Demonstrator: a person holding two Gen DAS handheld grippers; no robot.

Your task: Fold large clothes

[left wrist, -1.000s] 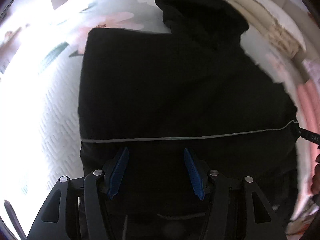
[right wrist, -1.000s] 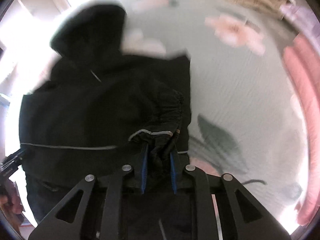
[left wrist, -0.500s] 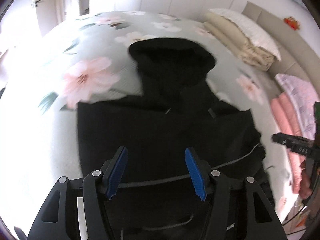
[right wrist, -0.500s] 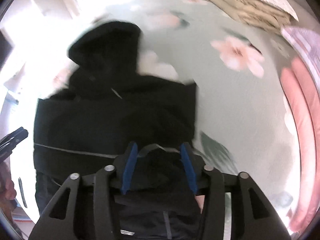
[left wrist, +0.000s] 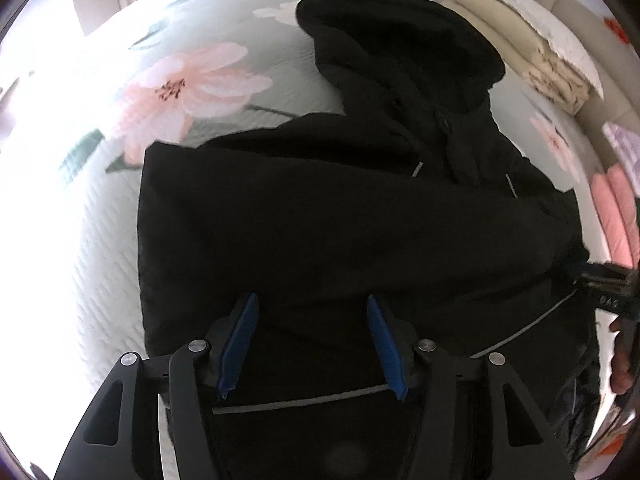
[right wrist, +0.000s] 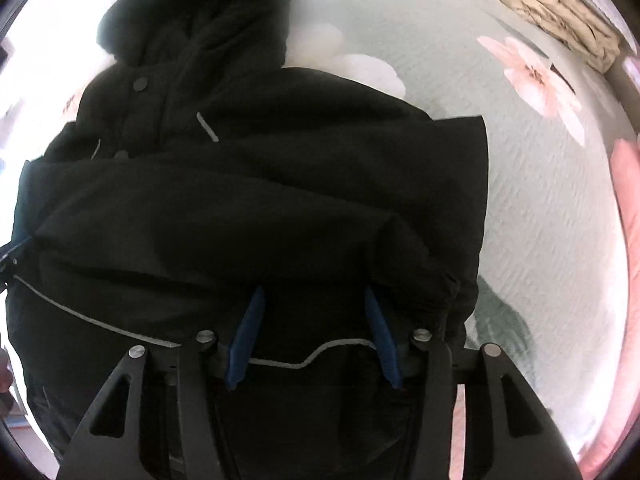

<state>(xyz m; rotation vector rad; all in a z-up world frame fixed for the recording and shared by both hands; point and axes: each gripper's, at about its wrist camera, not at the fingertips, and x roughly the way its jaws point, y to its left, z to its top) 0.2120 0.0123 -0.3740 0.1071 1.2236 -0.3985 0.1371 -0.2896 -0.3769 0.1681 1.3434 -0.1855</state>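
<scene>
A: Starting at our fingers: the left gripper (left wrist: 312,344) has its blue pads about half apart and closing a little, with nothing pinched. Black cloth lies under the gap, but neither pad presses on it.

B: Same on our right. The right gripper (right wrist: 314,340) stands roughly half open, jaws easing inward, and the grey piping of the hem runs loose below the gap. We hold nothing there either.

A: So both of ours hang over the bottom part of the black jacket (left wrist: 340,216), pointing steeply down at it.

B: Yes. The jacket lies flat on the flowered bedspread (left wrist: 180,80), sleeves laid across the chest, and the hood (right wrist: 200,28) at the far end from us.

A: Then its long axis runs straight away from the fingers, hem nearest, hood farthest. That is what the coming move turns on, we think: the hem would be carried forward toward the hood.

B: Neither hand looks nearer to the hem; we sit side by side across its width. In our left view the right gripper shows at the jacket's right edge.

A: The pillows (left wrist: 532,52) and the pink folded bedding (right wrist: 628,208) lie well clear at the side.
</scene>
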